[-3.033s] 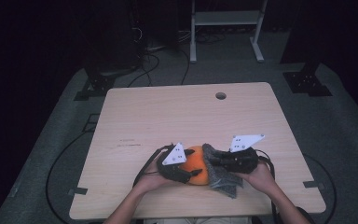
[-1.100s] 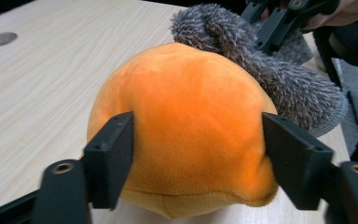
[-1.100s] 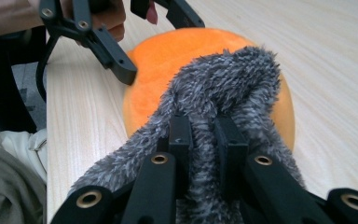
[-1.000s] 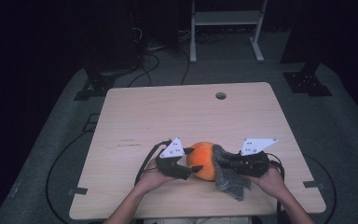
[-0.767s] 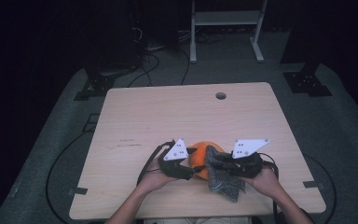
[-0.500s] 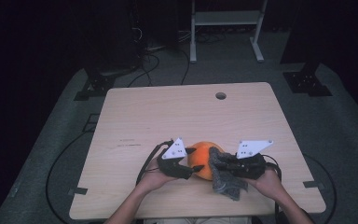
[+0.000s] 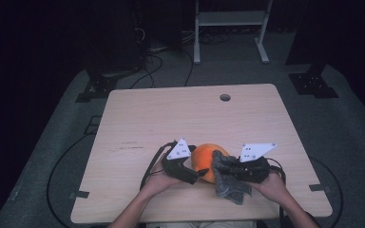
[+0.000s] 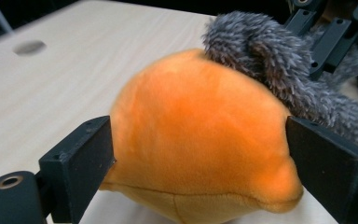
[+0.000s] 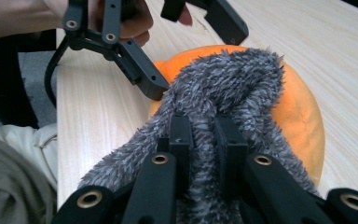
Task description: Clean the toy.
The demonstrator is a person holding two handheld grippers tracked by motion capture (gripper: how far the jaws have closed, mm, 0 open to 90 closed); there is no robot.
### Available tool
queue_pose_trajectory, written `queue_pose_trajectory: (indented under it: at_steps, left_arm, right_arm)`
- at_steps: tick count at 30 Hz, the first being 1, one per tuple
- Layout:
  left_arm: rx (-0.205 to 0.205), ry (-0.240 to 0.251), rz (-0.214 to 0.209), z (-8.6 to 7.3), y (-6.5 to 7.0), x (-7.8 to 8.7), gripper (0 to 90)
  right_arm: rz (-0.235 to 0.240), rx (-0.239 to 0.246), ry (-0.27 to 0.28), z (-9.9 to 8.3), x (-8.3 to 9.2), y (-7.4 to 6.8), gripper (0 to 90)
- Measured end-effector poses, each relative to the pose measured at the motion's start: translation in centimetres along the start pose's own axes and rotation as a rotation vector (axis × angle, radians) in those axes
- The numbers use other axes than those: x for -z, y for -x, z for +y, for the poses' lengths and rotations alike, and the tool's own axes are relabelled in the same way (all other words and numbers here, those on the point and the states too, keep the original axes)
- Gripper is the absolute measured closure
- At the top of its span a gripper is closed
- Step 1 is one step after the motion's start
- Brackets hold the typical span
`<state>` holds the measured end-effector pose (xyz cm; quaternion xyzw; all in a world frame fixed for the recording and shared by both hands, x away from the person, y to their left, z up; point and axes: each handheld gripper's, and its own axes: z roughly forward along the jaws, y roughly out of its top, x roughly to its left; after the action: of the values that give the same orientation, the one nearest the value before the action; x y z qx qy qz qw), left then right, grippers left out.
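A: Where is the round orange plush ball (image 7: 208, 160) right now?

B: On the pale wooden counter (image 7: 171, 118), close to its near edge and a little right of the middle, between the two hands. In the left gripper view it sits squarely between the left tongs (image 8: 200, 158).

A: Are those tongs gripping it?

B: Their jaws have just been opening, and they stand wide on either flank of the ball. The left jaw sits at the plush surface, the right one just at it as well, but I see no dent, so I would call them released around the ball, not clamped.

A: And the other hand?

B: The right tongs (image 9: 204, 140) are pinched tight on the shaggy grey cloth (image 9: 223, 88), whose folded bulge drapes over the ball's top on the right side. In the high view the cloth (image 7: 228, 178) hangs down towards the near edge of the counter.

A: So what does the next move hinge on?

B: The ball lies straight ahead of the left tongs, and the cloth comes over it from the opposite side. Being nearly round, the ball offers no long axis to line up with. The left hand (image 7: 164, 178) is the one at the ball; the right is on the cloth. My guess is a wiping stroke across the top, with the left tongs needed to steady the ball or it may roll.
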<state>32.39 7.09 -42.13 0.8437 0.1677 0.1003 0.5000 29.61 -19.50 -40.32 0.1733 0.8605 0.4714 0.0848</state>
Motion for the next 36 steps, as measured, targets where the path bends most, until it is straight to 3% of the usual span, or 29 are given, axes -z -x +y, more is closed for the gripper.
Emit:
queue_pose_trajectory:
  at_steps: [4, 8, 10, 13, 16, 18, 21, 23, 28, 33, 36]
  left_arm:
    - [-0.086, 0.008, 0.007, 0.3, 0.7, 0.2, 26.7]
    - [-0.179, 0.014, 0.021, 0.7, 1.9, 0.1, 28.9]
    - [-0.210, 0.008, 0.027, 0.8, 2.2, 0.1, 29.7]
    - [-0.178, 0.020, 0.016, 0.5, 1.9, 0.3, 28.1]
    - [-0.090, 0.014, 0.006, 0.3, 1.2, 0.0, 12.7]
    - [-0.041, 0.017, -0.025, 0.1, 0.9, -0.2, 10.9]
    - [-0.078, 0.024, -0.015, 0.1, 1.0, 0.1, 23.3]
    - [-0.096, 0.027, -0.010, 0.1, 1.1, 0.2, 28.4]
    - [-0.118, 0.029, -0.023, 0.0, 1.1, 0.2, 30.9]
    - [-0.191, 0.013, -0.025, 0.1, 1.7, 0.3, 33.0]
    - [-0.180, 0.013, -0.023, 0.0, 1.5, 0.4, 31.3]
  right_arm:
    - [0.007, 0.015, 0.002, 1.1, 0.6, -0.3, 78.8]
    - [0.013, 0.071, 0.003, 3.4, 0.6, -0.8, 78.6]
    - [0.008, 0.091, -0.028, 4.0, 0.1, -0.7, 78.7]
    - [0.021, 0.071, -0.044, 3.5, -0.5, -0.4, 78.9]
    - [0.030, 0.038, -0.027, 2.7, -0.6, -0.3, 79.1]
    - [0.039, 0.041, -0.029, 2.6, -0.7, -0.4, 79.1]
    - [0.020, 0.066, -0.045, 3.0, -0.7, -0.7, 79.1]
    - [0.023, 0.054, -0.039, 3.1, -0.6, -0.4, 79.1]
    - [0.016, 0.035, -0.052, 2.6, 0.2, 0.5, 79.2]
    - [-0.008, 0.038, -0.029, 3.8, 0.9, 1.1, 79.2]
    - [-0.012, 0.040, -0.054, 3.8, 0.3, 1.4, 79.3]
